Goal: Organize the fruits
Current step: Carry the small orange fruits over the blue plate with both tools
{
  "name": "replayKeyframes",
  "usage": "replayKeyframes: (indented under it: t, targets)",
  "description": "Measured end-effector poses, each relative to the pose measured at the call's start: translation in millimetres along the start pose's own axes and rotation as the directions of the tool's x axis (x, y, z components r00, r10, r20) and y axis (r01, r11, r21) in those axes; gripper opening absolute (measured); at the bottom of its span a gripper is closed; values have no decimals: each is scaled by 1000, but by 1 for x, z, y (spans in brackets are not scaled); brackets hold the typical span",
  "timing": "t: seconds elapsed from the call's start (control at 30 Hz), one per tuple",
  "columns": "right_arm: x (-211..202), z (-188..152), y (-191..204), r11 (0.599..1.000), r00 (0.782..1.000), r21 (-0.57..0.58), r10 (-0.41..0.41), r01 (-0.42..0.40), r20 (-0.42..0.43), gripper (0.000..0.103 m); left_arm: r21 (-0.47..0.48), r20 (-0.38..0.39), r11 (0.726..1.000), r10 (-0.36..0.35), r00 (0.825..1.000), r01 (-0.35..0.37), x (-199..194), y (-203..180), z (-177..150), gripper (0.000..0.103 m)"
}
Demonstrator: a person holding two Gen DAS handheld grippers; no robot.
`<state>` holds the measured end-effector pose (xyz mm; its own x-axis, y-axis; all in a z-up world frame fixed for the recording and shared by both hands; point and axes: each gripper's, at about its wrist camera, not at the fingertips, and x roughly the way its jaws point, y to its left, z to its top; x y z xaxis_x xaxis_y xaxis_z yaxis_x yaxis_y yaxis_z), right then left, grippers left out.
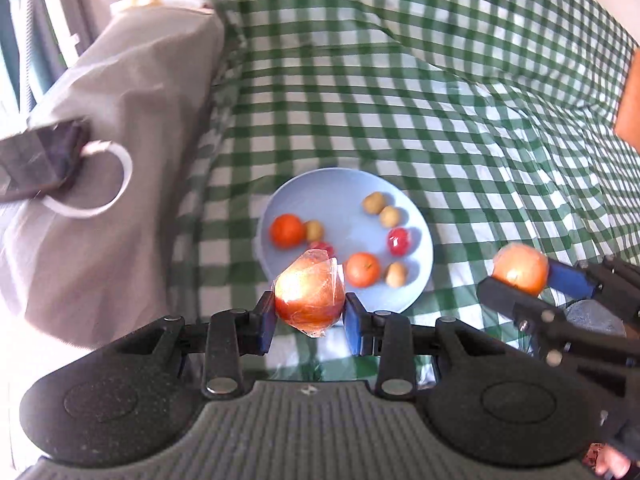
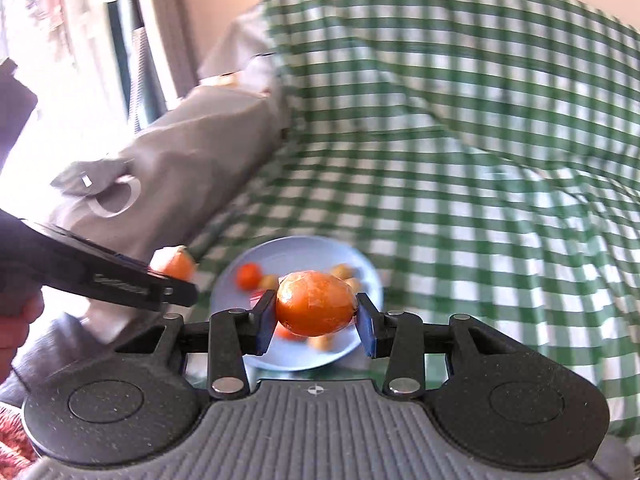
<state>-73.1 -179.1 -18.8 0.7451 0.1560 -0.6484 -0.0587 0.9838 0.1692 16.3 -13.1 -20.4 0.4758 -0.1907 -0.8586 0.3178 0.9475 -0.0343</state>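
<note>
Green-checked cloth (image 1: 460, 120) covers what looks like a bed, with a blue plate (image 1: 332, 188) of small fruit at its middle. My left claw (image 1: 309, 316) pinches a film-wrapped orange (image 1: 310, 298) at the plate's 6 o'clock edge; my right claw (image 2: 316, 312) pinches another orange (image 2: 314, 308) above it. Both are likely light, round and firm. The wrap looks slippery, so I'd grip across the widest part, gently.

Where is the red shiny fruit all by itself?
In the left wrist view, the red fruit sits on the blue plate's right side, below two small yellowish fruits.
</note>
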Motion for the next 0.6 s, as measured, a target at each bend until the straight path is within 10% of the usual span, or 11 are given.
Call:
replayKeyframes:
  t: [0.6]
  targets:
    - [-23,-4,41,992,999,-118,-33,37,31,43,-57,67,997,-42,997,46,-21,17,-17,39]
